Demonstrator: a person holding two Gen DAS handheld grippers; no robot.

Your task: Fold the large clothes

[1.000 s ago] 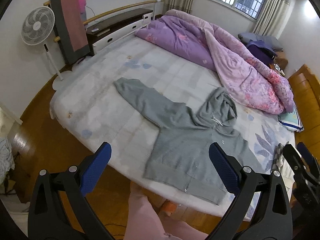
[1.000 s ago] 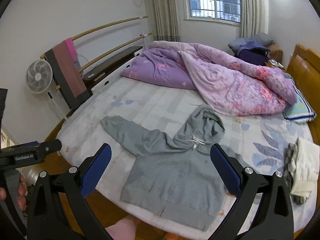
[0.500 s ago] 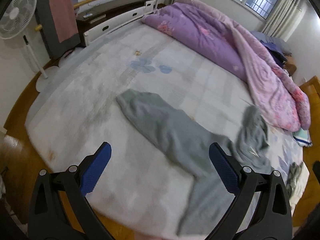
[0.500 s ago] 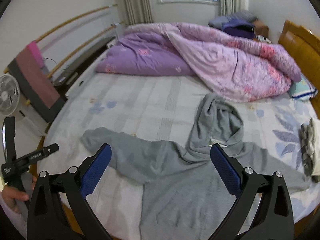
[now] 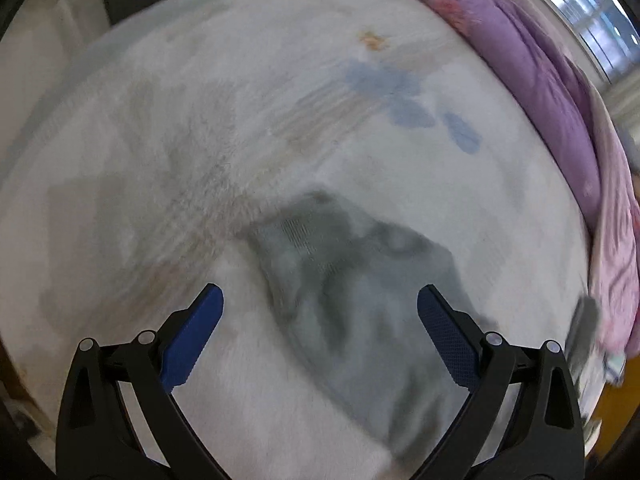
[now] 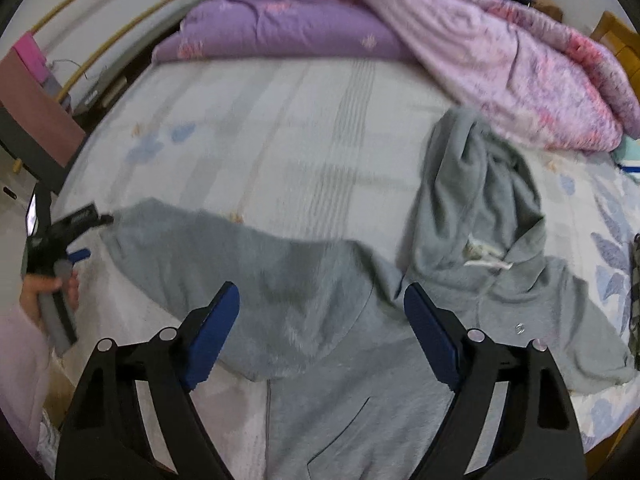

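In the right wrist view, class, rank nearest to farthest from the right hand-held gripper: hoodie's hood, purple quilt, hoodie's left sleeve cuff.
From the right hand-held gripper:
1. Hood, ahead, to the right.
2. Sleeve cuff, far left, beside the left hand-held gripper.
3. Purple quilt, across the bed's far end.

Left tool (image 5: 320, 312) jaws wide apart; right tool (image 6: 322, 308) likewise, both empty.

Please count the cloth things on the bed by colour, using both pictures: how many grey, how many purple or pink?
Grey: 1, the hoodie
Purple or pink: 1, the quilt
Total: 2
A dark patterned cloth at the right edge is cut off, so not counted.
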